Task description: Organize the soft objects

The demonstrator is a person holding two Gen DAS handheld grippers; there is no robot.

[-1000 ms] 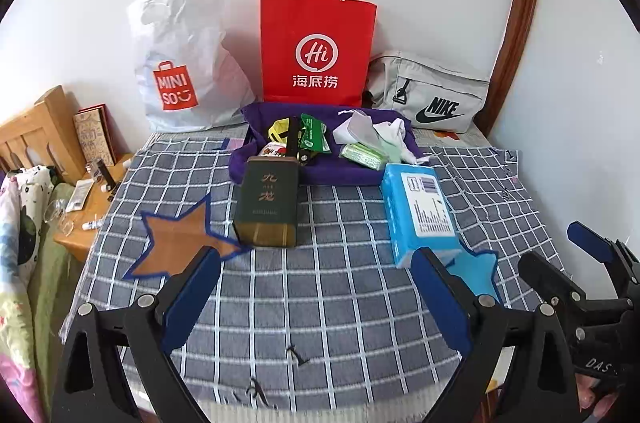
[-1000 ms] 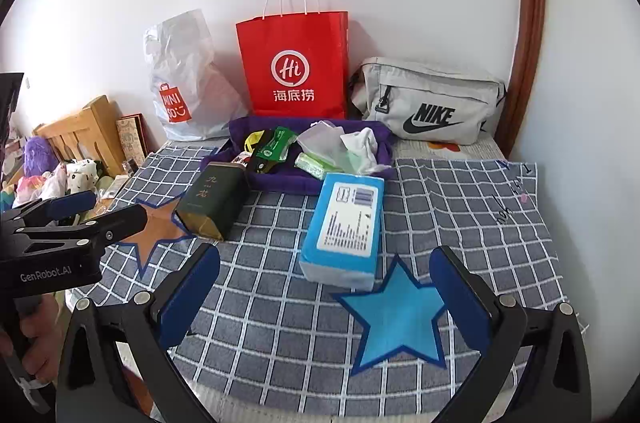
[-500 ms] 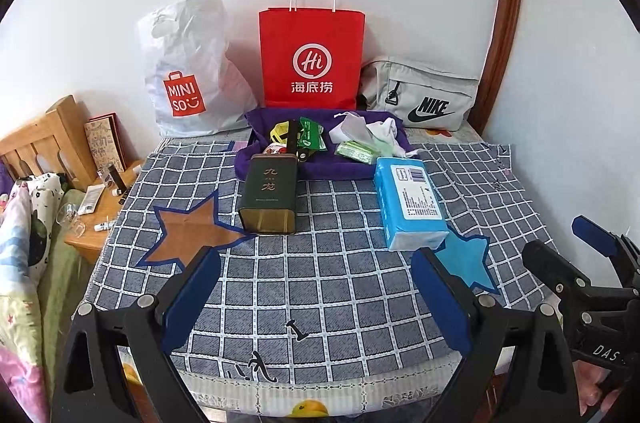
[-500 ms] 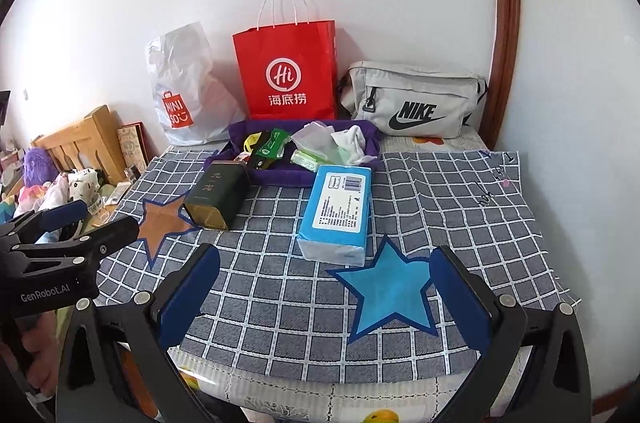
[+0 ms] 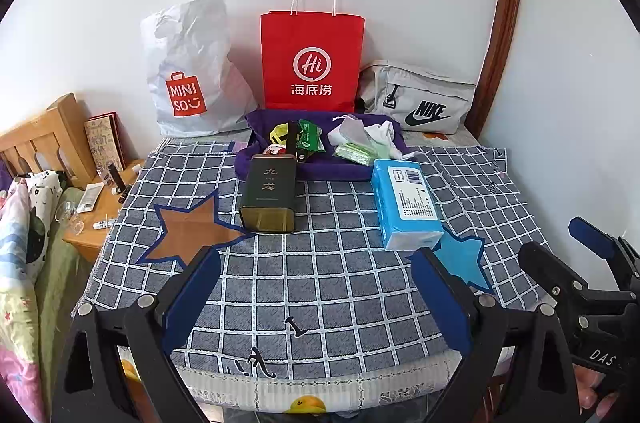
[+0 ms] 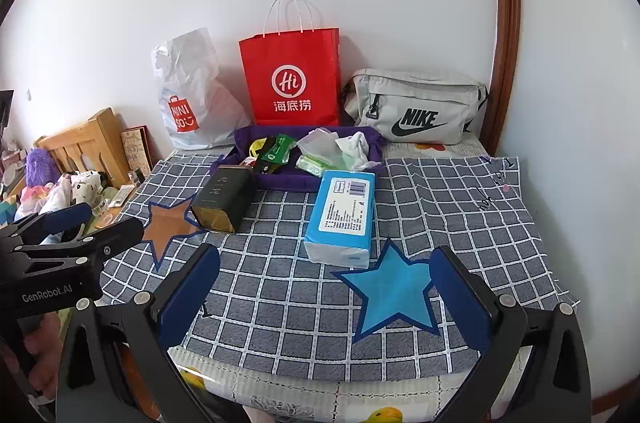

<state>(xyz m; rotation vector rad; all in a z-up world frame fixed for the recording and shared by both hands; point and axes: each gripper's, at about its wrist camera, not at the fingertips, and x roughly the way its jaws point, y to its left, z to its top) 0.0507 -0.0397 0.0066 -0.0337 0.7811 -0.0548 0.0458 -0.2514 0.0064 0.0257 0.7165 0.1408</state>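
Note:
A blue tissue pack (image 5: pixel 406 209) (image 6: pixel 344 217) lies on the checked cloth, its near end by a blue star patch (image 6: pixel 394 297). A dark green tin (image 5: pixel 272 195) (image 6: pixel 224 201) lies beside a brown star patch (image 5: pixel 190 233). Behind them a purple tray (image 5: pixel 272 175) (image 6: pixel 282 181) holds green packets, a white cloth (image 6: pixel 356 147) and a clear pouch. My left gripper (image 5: pixel 316 297) hangs open above the cloth's front edge. My right gripper (image 6: pixel 324 297) is open too, in front of the blue star. Neither holds anything.
A white Miniso bag (image 5: pixel 188 75), a red paper bag (image 5: pixel 312 59) and a grey Nike pouch (image 5: pixel 420 99) stand along the back wall. A wooden bedside stand (image 5: pixel 100 207) with small items and a bed are at the left. A wall closes the right side.
Both grippers have pulled back and risen from the table, so the cloth's front edge now shows. The objects on the cloth have not moved. Both grippers stay open.

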